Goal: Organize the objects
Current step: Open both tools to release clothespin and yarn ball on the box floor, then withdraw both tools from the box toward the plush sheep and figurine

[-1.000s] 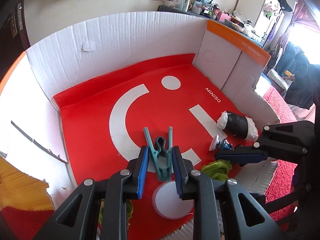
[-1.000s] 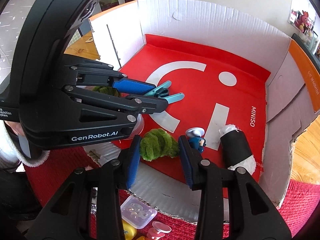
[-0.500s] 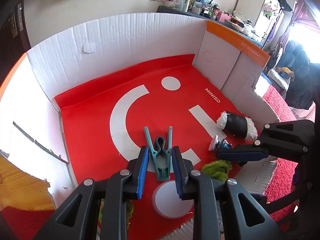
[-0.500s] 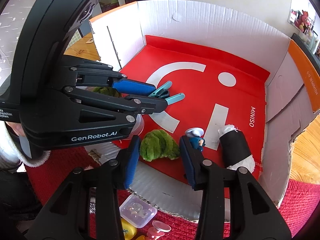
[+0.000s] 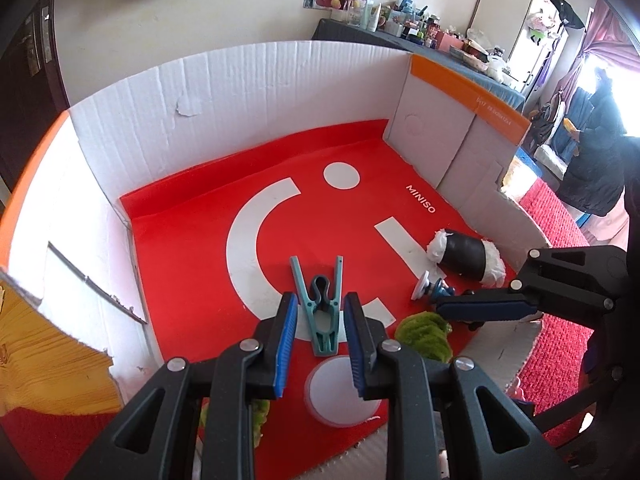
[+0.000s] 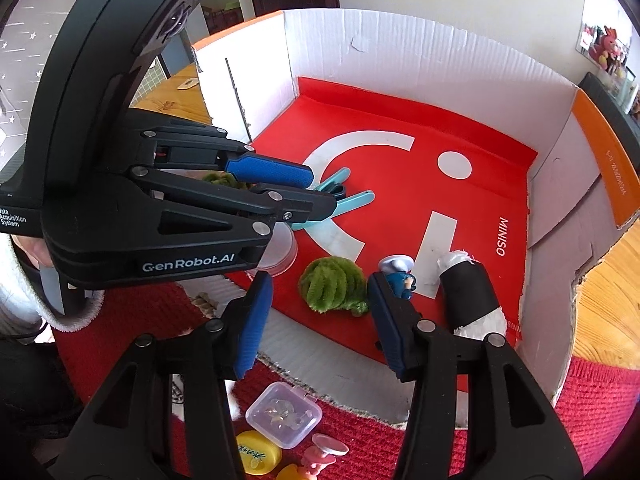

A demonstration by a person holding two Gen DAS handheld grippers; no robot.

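The left gripper (image 5: pixel 319 301) is clamped on a teal clothes peg (image 5: pixel 321 320), whose handles point to 12 o'clock, low over the red floor of the cardboard box (image 5: pixel 240 92). At its 3 o'clock, the right gripper (image 6: pixel 319 284) has just been opening. Its spread jaws flank, without pressing, a green fuzzy tuft (image 6: pixel 332 284) lying on the floor. A blue figurine (image 6: pixel 400 276) and a black roll (image 6: pixel 468 292) lie at the tuft's 3 o'clock.

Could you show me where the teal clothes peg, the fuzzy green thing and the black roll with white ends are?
teal clothes peg (image 5: pixel 322 320), left wrist view, its body.
fuzzy green thing (image 6: pixel 334 284), right wrist view, its middle.
black roll (image 6: pixel 470 292), right wrist view, black middle.
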